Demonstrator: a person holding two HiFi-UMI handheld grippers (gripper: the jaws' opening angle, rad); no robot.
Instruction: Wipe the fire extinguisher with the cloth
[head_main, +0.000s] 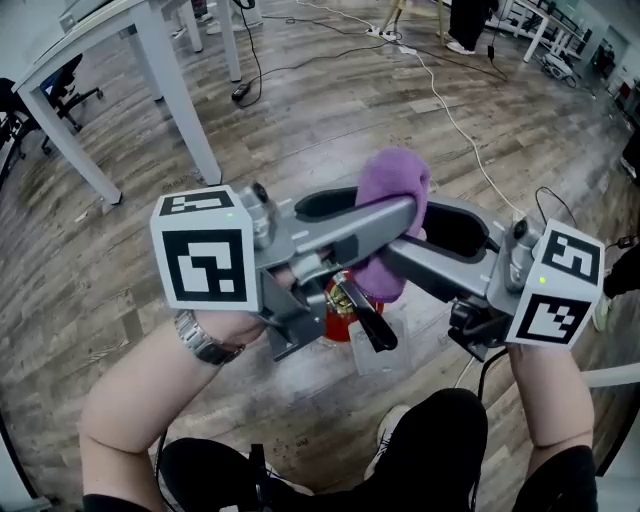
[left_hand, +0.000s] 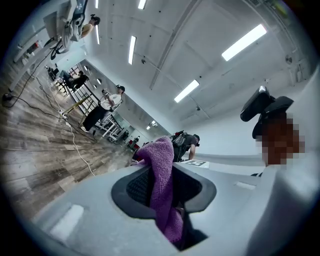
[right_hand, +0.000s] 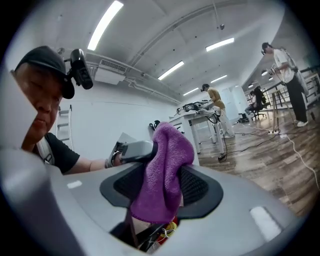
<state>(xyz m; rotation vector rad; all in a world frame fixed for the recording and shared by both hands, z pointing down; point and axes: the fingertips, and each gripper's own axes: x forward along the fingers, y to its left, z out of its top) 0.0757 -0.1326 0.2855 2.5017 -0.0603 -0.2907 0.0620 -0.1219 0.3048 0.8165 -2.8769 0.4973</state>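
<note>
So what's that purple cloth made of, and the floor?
The cloth looks like soft microfibre: matte, with a fuzzy looped nap. The floor is wood-look planks, grey-brown with grain streaks and a slight sheen; real wood or vinyl, can't tell.

We only get a red sliver of the fire extinguisher (head_main: 340, 312), frame centre; cloth (head_main: 392, 185) hides the rest.

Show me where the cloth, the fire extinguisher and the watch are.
cloth (head_main: 393, 180), head view, top fold.
fire extinguisher (head_main: 338, 322), head view, red body.
watch (head_main: 200, 342), head view, metal band on the left wrist.
</note>
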